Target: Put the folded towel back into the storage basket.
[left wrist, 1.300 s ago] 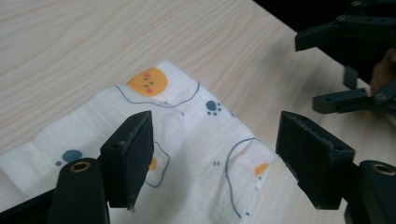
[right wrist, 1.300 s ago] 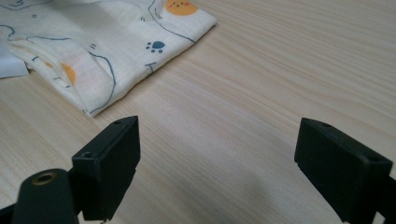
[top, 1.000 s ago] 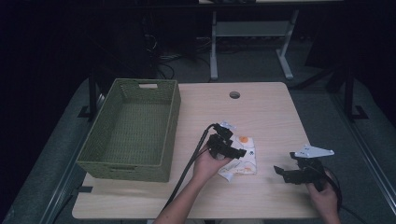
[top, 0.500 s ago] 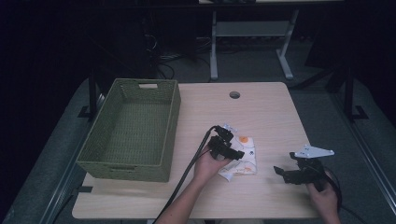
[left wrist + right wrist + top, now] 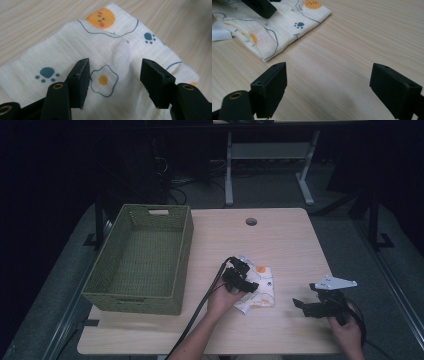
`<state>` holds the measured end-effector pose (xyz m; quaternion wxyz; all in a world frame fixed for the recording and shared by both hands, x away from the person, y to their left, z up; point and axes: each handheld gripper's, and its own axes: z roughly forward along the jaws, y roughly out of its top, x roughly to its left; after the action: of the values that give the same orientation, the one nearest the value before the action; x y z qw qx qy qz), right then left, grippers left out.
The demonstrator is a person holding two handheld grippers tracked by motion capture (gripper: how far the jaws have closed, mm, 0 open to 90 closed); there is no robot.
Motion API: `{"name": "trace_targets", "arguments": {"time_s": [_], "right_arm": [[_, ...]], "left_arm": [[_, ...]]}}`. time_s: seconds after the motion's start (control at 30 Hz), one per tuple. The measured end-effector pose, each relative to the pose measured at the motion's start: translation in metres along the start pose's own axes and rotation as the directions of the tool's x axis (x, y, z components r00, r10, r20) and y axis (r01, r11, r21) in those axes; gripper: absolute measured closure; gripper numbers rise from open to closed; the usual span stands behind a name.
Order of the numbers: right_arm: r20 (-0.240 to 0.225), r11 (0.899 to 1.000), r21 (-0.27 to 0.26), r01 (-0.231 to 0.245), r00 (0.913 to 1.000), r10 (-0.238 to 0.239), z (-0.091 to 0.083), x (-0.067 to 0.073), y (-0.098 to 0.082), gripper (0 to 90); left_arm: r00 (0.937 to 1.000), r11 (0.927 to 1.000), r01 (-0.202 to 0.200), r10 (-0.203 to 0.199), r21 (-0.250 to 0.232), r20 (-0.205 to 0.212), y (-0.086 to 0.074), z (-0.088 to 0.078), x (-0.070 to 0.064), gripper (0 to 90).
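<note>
A folded white cloth (image 5: 260, 290) printed with orange faces, fried eggs and blue paw prints lies on the wooden table near its front middle. My left gripper (image 5: 245, 281) hovers right over the cloth (image 5: 110, 55), jaws open on either side of a raised fold, with nothing pinched between them. My right gripper (image 5: 302, 306) is held low over bare wood to the right of the cloth (image 5: 274, 27), jaws wide open and empty. The left gripper's jaw tip shows at the top left of the right gripper view.
A green woven basket (image 5: 145, 295) stands empty on the left part of the table. A round cable hole (image 5: 251, 221) sits near the table's far edge. A white tag (image 5: 219, 33) pokes out beside the cloth. Dark floor and desk legs lie beyond.
The left gripper has edged slightly right and down over the cloth. The right gripper has stayed where it was.
</note>
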<state>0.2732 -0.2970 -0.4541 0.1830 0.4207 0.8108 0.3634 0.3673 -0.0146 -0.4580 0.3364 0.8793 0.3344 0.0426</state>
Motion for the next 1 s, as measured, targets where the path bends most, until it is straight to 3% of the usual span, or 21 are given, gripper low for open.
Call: {"name": "trace_targets", "arguments": {"time_s": [0.1, 0.13, 0.17, 0.27, 0.53, 0.87, 1.0], "right_arm": [[0.0, 1.0, -0.003, 0.003, 1.0, -0.003, 0.0, 0.0, 0.0, 13.9], [0.0, 1.0, -0.003, 0.003, 1.0, -0.003, 0.0, 0.0, 0.0, 13.9], [0.0, 1.0, -0.004, 0.002, 1.0, -0.002, -0.001, 0.0, 0.0, 13.9], [0.0, 1.0, -0.006, 0.003, 1.0, -0.003, -0.001, 0.0, 0.0, 13.9], [-0.001, 1.0, -0.002, 0.005, 1.0, -0.005, 0.0, 0.001, 0.0, 13.9], [-0.004, 1.0, -0.001, 0.003, 1.0, -0.003, 0.0, 0.0, 0.001, 13.9], [-0.006, 1.0, 0.001, 0.003, 1.0, -0.003, 0.0, 0.0, 0.0, 13.9]], "left_arm": [[0.9968, 0.9983, -0.057, 0.057, 0.009, -0.055, -0.001, 0.001, -0.007, 43.8], [0.9943, 0.9969, -0.078, 0.078, 0.013, -0.073, -0.001, 0.002, -0.009, 43.8], [0.9875, 0.9935, -0.112, 0.114, 0.023, -0.11, -0.001, 0.003, -0.013, 44.8], [0.987, 0.9934, -0.112, 0.114, 0.024, -0.113, -0.001, 0.004, -0.014, 45.1], [0.9865, 0.9938, -0.11, 0.111, 0.016, -0.12, -0.001, 0.002, -0.01, 56.8], [0.987, 0.9944, -0.105, 0.106, 0.016, -0.121, -0.001, -0.001, -0.004, 79.0], [0.9917, 0.9968, -0.078, 0.08, 0.017, -0.101, -0.001, -0.002, 0.0, 81.9]]}}
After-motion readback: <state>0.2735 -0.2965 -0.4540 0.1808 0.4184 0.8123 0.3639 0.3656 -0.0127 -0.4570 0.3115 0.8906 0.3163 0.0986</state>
